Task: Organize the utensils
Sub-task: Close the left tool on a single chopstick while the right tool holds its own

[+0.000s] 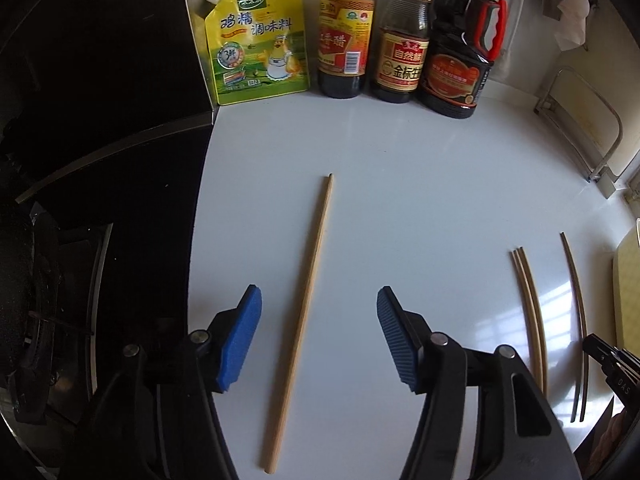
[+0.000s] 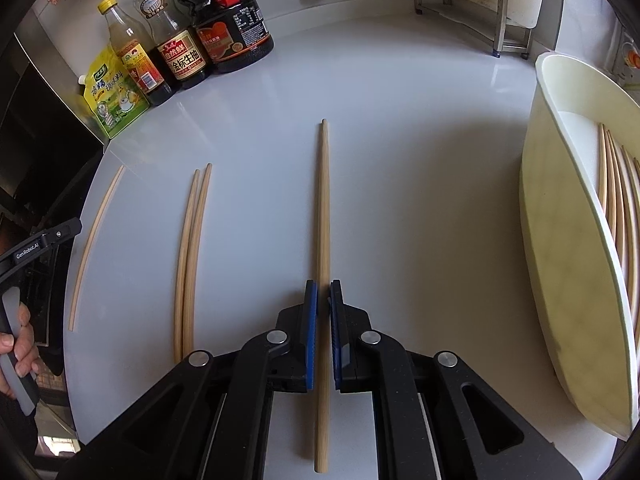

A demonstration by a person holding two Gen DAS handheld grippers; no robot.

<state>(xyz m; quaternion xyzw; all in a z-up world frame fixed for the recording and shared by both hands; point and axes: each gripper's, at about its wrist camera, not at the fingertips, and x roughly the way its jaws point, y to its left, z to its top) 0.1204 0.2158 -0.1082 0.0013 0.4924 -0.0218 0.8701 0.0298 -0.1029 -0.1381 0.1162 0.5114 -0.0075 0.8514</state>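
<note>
The right gripper (image 2: pixel 323 300) is clamped on 1 chopstick (image 2: pixel 323 240), its long axis pointing away toward the bench's (image 2: pixel 400 120) back edge. The left gripper (image 1: pixel 319 312) gapes apart over a loose chopstick (image 1: pixel 304 308) lying lengthwise near the bench's left edge. The cream holder (image 2: pixel 560 260) holds several chopsticks.

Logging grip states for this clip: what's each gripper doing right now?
Left gripper: open, straddling a chopstick, not touching.
Right gripper: closed on a chopstick.
</note>
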